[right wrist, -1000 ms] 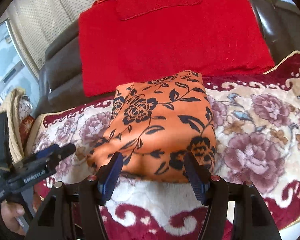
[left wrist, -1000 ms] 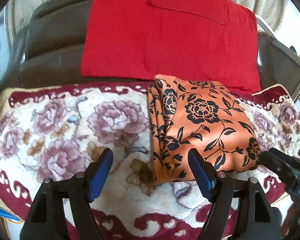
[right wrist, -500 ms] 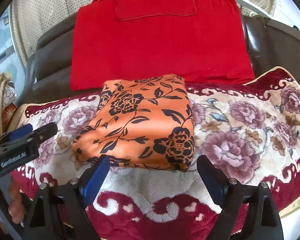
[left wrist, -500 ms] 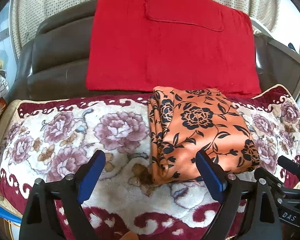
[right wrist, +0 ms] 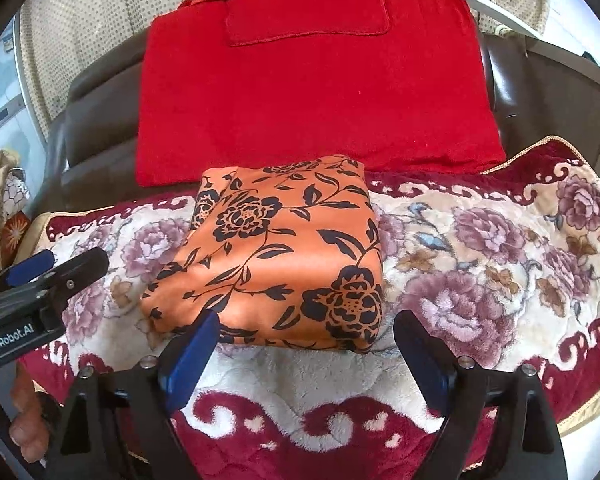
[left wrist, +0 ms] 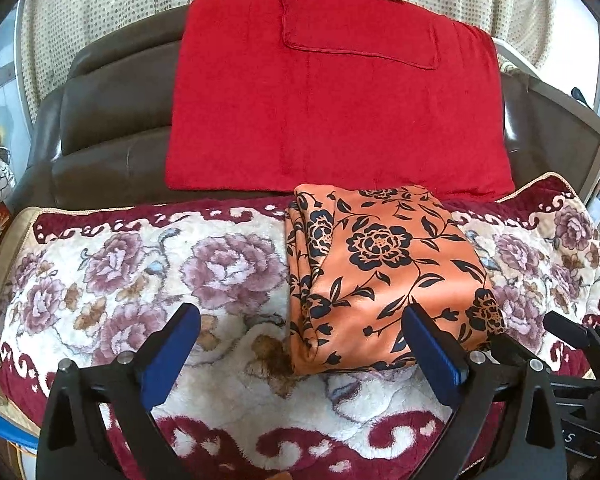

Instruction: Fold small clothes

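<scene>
The orange satin garment with black flower print [left wrist: 384, 276] lies folded into a compact packet on the plush floral blanket [left wrist: 140, 264], seemingly finished, both tools [left wrist: 300, 344] [right wrist: 306, 344] spread apart, empty, just short of it.

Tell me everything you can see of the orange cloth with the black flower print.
The orange cloth with the black flower print looks satiny and lies folded into a compact, thick rectangle, stacked layer edges showing on its left side. It rests flat on the plush floral blanket, just before the red cushion. Neither open gripper touches it.
</scene>
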A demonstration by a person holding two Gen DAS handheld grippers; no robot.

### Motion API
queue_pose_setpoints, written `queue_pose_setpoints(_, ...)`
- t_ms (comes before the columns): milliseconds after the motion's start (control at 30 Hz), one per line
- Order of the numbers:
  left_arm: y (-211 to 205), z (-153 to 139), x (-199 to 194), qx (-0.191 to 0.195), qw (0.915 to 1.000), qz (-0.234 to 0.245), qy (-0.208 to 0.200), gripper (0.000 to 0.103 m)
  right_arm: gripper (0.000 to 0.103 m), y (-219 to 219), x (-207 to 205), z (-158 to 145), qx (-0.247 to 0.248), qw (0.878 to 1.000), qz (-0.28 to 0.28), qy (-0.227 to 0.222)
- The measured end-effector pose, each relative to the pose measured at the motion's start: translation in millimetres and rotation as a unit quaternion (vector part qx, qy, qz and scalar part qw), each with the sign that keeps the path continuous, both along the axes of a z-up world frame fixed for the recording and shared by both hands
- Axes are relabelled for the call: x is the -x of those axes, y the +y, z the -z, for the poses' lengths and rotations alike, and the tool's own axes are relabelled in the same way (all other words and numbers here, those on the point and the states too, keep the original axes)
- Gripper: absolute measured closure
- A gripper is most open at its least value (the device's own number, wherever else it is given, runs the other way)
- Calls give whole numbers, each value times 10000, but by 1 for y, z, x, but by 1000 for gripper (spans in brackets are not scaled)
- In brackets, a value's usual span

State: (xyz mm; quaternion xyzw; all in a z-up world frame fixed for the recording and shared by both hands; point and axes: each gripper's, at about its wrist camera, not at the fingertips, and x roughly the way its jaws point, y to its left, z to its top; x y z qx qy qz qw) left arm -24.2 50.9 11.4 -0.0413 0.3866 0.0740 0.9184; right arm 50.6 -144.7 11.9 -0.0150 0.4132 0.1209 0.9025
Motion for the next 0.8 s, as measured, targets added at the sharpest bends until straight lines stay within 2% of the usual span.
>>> queue_pose_setpoints(367,2,2,-2,-24,9999,-122,-85,3,12,3,-2,-3,5,10000,9,11)
queue_pose_setpoints(800,3,3,-4,-5,9999,-56,-95,3,12,7,-9,-4,87,10000,-39,22)
